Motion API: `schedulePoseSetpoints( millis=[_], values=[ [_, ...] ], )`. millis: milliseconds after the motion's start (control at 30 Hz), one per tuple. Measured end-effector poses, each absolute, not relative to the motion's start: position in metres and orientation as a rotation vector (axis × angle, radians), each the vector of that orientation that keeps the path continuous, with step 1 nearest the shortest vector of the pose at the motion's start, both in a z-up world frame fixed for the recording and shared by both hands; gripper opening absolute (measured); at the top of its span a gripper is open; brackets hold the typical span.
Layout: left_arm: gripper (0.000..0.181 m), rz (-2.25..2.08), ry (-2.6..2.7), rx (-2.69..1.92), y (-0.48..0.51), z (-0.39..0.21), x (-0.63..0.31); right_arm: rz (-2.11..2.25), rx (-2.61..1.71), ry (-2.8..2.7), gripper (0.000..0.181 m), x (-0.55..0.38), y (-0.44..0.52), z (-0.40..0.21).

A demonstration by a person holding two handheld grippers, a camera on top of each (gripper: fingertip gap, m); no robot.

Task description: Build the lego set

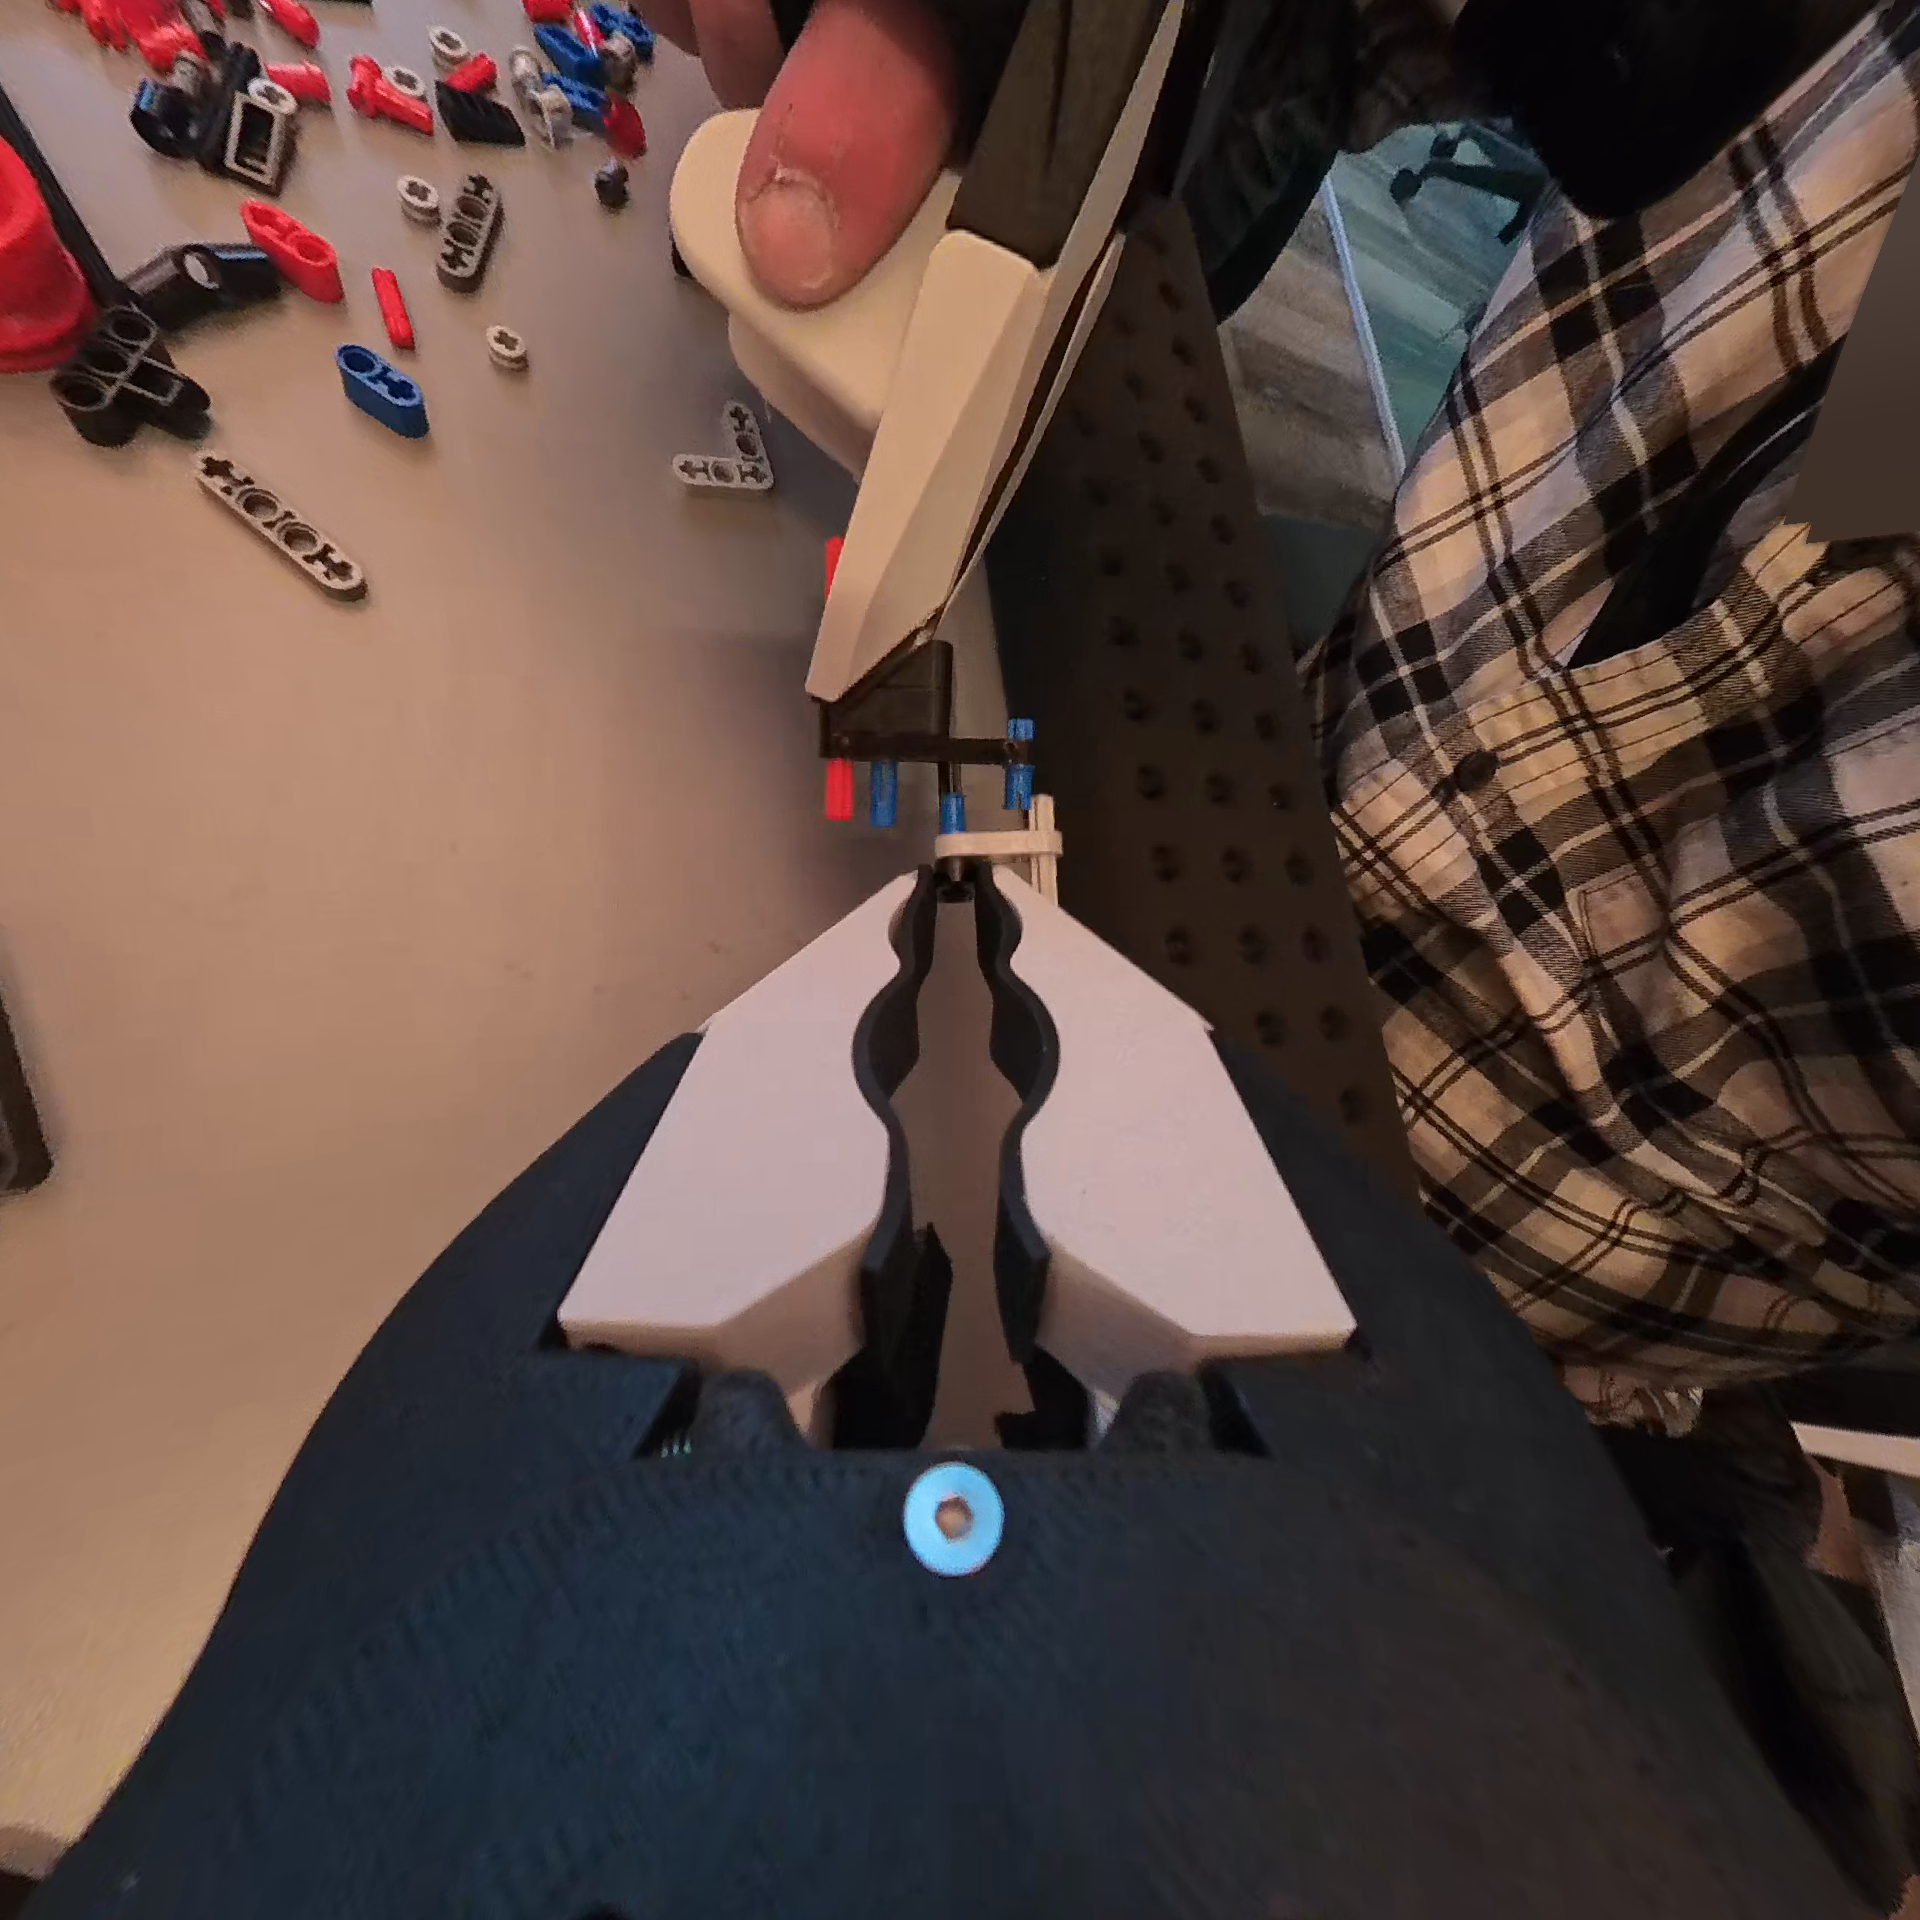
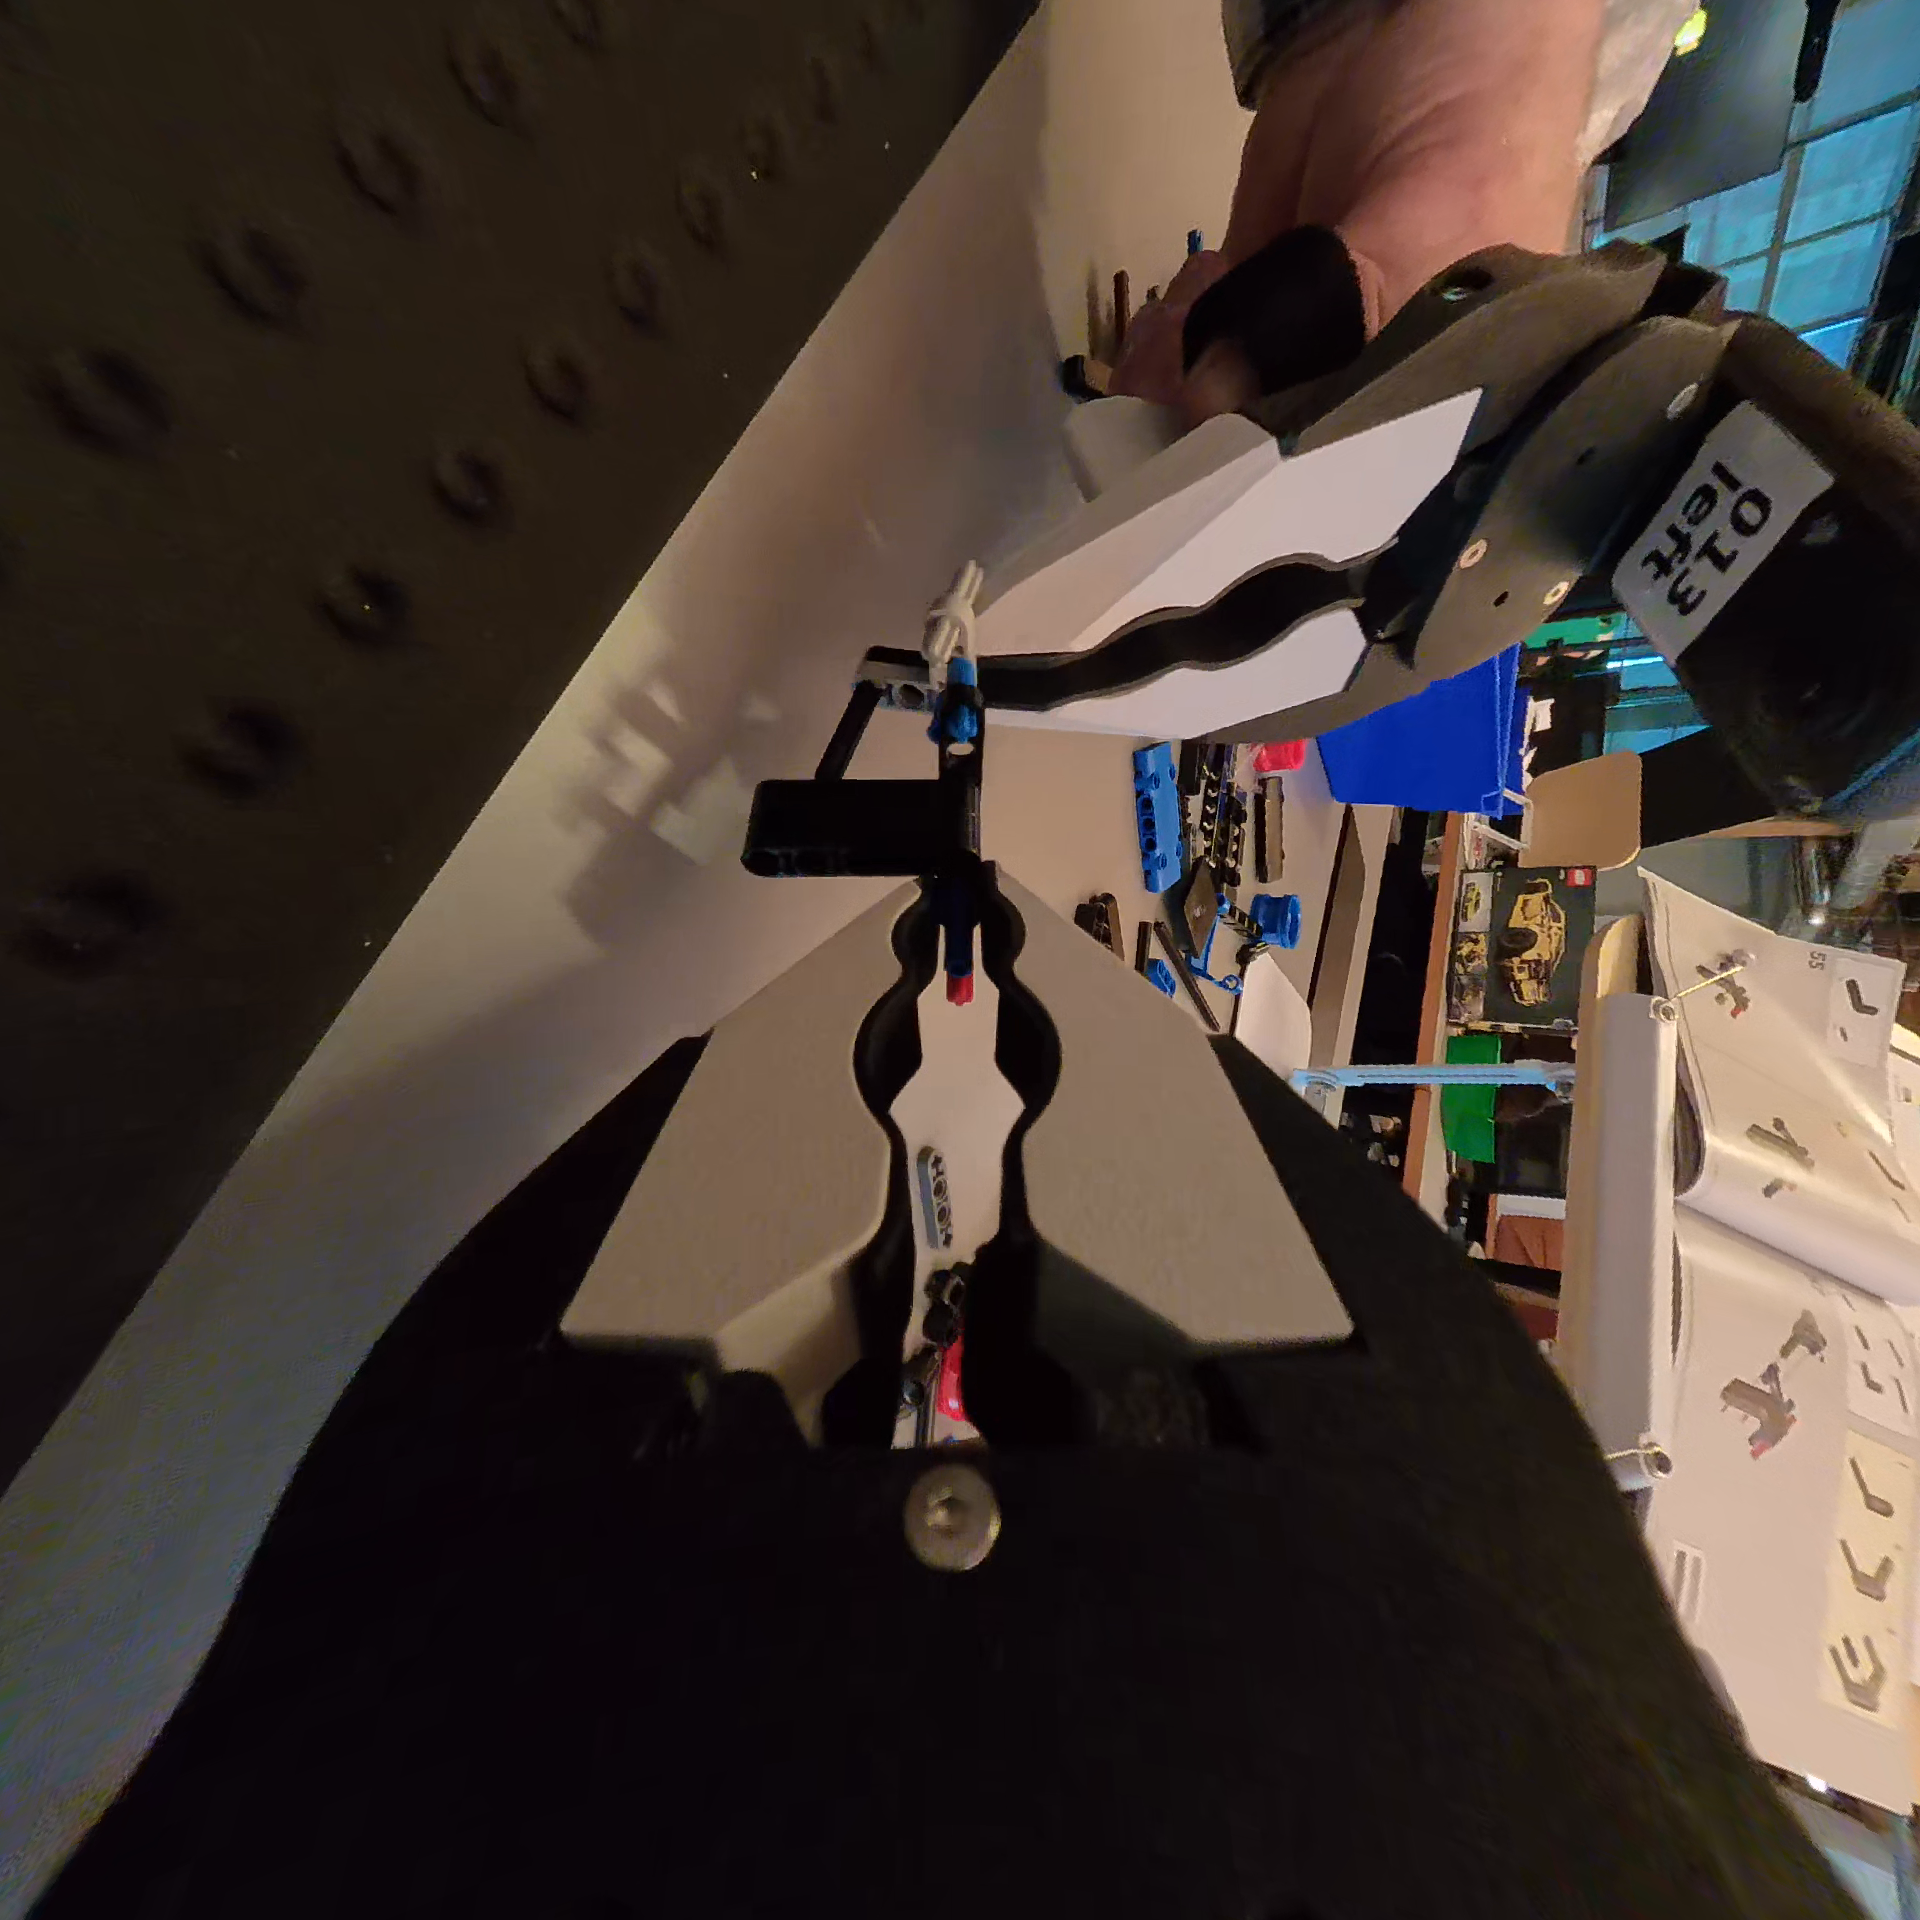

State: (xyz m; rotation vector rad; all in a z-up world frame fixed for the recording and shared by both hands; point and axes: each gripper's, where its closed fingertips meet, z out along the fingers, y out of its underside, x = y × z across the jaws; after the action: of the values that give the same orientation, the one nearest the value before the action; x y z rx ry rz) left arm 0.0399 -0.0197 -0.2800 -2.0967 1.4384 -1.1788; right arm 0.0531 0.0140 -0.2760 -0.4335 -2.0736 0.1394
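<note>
lego pieces held in mid-air between two hand-held claws, above a pale bench (image 1: pixel 416 831), near its edge beside a dark perforated panel (image 1: pixel 1174 644).

left claw (image 1: pixel 948 891), seen from its own camera, is nearly closed, its black wavy pads pinching the end of a small subassembly (image 1: pixel 940 764): a thin black frame carrying blue pins (image 1: pixel 883 795), a red pin (image 1: pixel 836 790) and a white connector (image 1: pixel 1003 840).

right claw (image 2: pixel 954 902) is also almost closed, gripping the same subassembly at a blue pin with a red tip lying between its pads, next to a black beam (image 2: pixel 831 826). the two claws meet at roughly a right angle, so the build hangs between them, off the bench.

loose parts (image 1: pixel 312 239) in red, blue, black and grey lie scattered toward the far corner of the bench. an open instruction booklet (image 2: pixel 1787 1247) stands at one side. a person's thumb (image 1: pixel 831 177) and a plaid sleeve (image 1: pixel 1610 831) show.

risk, as a judgement: both grips are on tiny pins, so twisting or pulling unevenly could pop a pin loose or make the frame swivel and drop among the loose parts.
</note>
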Motion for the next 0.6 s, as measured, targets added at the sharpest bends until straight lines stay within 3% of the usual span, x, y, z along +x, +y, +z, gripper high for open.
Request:
schedulePoseSetpoints(
  millis=[600],
  values=[
    [0.005, -1.274, 1.257, -1.976, -0.011, -0.257, 0.038, 0.207, -0.493, -1.987, 0.005, 0.051, 0.023, -0.258]
  ],
)
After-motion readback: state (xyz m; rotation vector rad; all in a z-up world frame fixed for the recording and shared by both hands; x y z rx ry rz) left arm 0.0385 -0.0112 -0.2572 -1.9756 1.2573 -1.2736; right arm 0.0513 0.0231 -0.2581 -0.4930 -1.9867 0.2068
